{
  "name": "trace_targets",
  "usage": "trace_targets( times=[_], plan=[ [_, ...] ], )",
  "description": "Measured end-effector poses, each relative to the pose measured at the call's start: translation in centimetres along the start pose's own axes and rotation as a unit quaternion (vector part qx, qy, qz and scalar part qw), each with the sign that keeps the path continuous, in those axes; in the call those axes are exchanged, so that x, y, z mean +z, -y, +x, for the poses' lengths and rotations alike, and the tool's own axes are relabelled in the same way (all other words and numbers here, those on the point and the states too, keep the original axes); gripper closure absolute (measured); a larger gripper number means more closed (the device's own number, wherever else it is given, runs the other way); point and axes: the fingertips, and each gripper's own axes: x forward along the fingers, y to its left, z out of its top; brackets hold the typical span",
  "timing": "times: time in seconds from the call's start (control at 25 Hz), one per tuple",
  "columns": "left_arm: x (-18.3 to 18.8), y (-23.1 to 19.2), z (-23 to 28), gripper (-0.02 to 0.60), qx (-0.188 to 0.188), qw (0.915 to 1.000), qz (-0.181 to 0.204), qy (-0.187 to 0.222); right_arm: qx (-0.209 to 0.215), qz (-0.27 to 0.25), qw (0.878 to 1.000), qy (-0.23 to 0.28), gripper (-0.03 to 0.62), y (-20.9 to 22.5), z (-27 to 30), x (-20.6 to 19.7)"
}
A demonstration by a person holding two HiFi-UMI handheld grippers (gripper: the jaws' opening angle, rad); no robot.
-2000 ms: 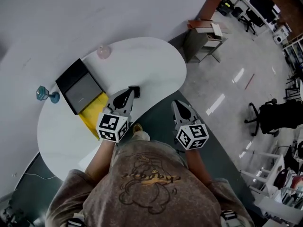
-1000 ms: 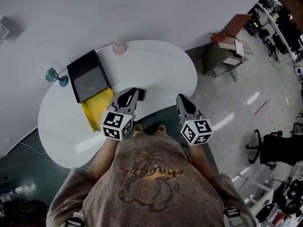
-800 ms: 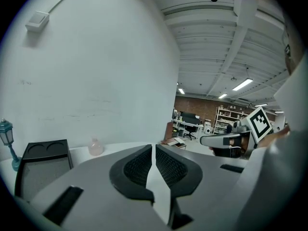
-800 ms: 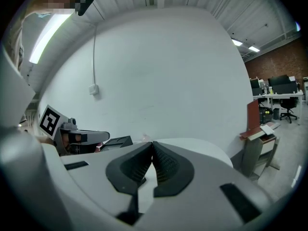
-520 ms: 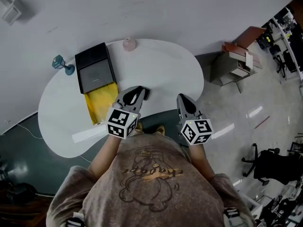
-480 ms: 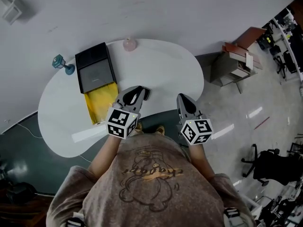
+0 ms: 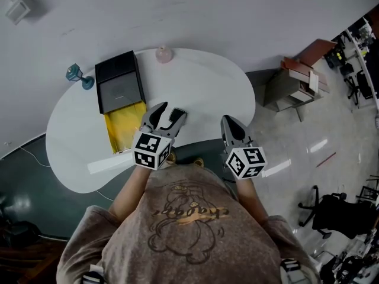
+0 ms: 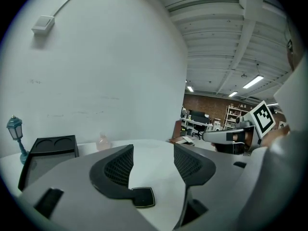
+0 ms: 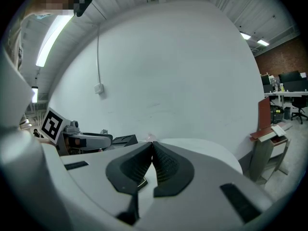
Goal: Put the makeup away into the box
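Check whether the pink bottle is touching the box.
Apart. The head view shows a strip of bare table between the pink bottle and the box.

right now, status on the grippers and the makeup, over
Left gripper jaws just opening, black compact lying on table between them, not gripped. Right gripper shut, empty. Box left of compact, nothing seen between.

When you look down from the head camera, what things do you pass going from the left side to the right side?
Little blue lamp → black box → small pink item → right gripper → brown cabinet on the floor.
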Motion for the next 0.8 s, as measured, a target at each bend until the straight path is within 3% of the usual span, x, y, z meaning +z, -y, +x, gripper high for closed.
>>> trace_targets(
  times=[0.28,0.44,0.8],
  plan=[
    [-1.8,0.9,1.3,0.225,-0.005,0.9993,0.008,-0.037,0.008,-0.001,1.000,-0.004,0.591,0.7,0.1,0.1],
    [-3.0,0.4,1.8,0.182,0.008,0.9985,-0.016,-0.052,0.012,0.002,1.000,-0.005,0.591,0.9,0.3,0.0],
    [-6.3,-0.2,4.1,0.161,0.018,0.9942,-0.036,-0.100,0.010,0.016,1.000,-0.007,0.591,1.9,0.1,-0.4]
  ],
)
